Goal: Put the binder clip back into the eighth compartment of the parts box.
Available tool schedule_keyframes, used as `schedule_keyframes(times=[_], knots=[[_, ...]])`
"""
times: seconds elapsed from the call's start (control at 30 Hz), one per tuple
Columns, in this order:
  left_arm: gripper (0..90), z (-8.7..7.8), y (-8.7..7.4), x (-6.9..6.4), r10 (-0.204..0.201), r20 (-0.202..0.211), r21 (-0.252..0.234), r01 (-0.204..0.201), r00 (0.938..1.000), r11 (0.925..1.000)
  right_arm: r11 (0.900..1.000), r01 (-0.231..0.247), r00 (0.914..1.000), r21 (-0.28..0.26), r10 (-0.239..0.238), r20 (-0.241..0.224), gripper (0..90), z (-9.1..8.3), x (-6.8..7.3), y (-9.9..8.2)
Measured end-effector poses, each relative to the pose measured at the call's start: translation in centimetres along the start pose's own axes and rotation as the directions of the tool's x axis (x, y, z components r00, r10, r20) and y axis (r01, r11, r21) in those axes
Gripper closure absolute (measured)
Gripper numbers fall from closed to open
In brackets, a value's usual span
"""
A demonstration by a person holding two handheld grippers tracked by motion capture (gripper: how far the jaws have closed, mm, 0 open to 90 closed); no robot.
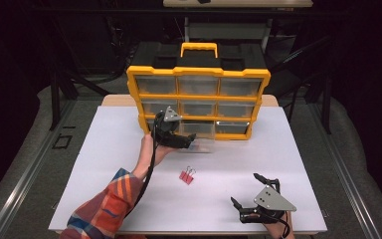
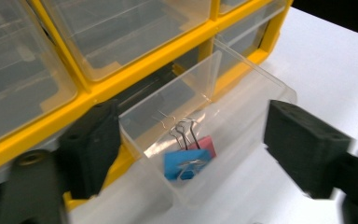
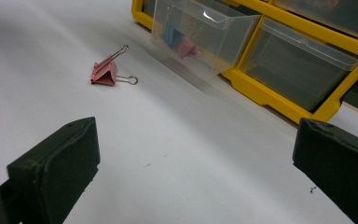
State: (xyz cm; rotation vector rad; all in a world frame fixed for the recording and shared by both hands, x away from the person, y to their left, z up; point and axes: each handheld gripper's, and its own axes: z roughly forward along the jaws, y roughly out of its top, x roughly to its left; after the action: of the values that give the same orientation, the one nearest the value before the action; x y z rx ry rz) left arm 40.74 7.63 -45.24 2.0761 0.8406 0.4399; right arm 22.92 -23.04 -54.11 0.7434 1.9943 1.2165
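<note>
A yellow organizer point(image 1: 199, 92) with clear drawers stands at the back of the white table. Its bottom-middle drawer point(image 1: 203, 144) is pulled out. In the left gripper view, a blue binder clip point(image 2: 182, 165) and a pink one point(image 2: 204, 145) lie inside that drawer point(image 2: 242, 107). My left gripper point(image 2: 198, 144) hovers open over the drawer with nothing between its pads; the high view shows it point(image 1: 185, 139) at the drawer's left. A red binder clip point(image 1: 187, 175) lies loose on the table. My right gripper point(image 1: 244, 189) rests open near the front edge, with the clip point(image 3: 105, 72) ahead of it.
The other drawers of the organizer point(image 3: 307, 60) are pushed in. The table point(image 1: 104, 164) has bare white surface left and right of the loose clip. Dark floor and stands surround the table.
</note>
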Motion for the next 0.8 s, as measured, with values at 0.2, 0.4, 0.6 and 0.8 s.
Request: schedule_keyframes(times=[0.2, 0.4, 0.6, 0.8], knots=[[7.5, -1.4, -1.6, 0.0, 0.001, -0.006, -0.007, -0.001, 1.0, 1.0, 1.0, -0.001, 1.0, 0.002, 0.001, 0.001, 0.0, 0.0, 0.0, 0.0], [3.8, -2.6, -3.2, -0.1, -0.003, -0.006, -0.012, 0.003, 1.0, 0.9999, 1.0, 0.005, 1.0, 0.003, -0.005, 0.005, 0.0, 0.0, 0.1, 0.0], [0.7, -3.3, -5.1, -0.4, -0.003, -0.004, -0.011, 0.003, 1.0, 0.9999, 1.0, 0.002, 1.0, 0.002, -0.002, 0.001, 0.0, 0.1, 0.1, 0.0], [0.0, -3.7, -6.4, -0.9, 0.001, -0.016, -0.006, -0.001, 0.9999, 1.0, 1.0, 0.002, 1.0, 0.002, -0.002, 0.004, 0.1, 0.1, 0.0, 0.0]])
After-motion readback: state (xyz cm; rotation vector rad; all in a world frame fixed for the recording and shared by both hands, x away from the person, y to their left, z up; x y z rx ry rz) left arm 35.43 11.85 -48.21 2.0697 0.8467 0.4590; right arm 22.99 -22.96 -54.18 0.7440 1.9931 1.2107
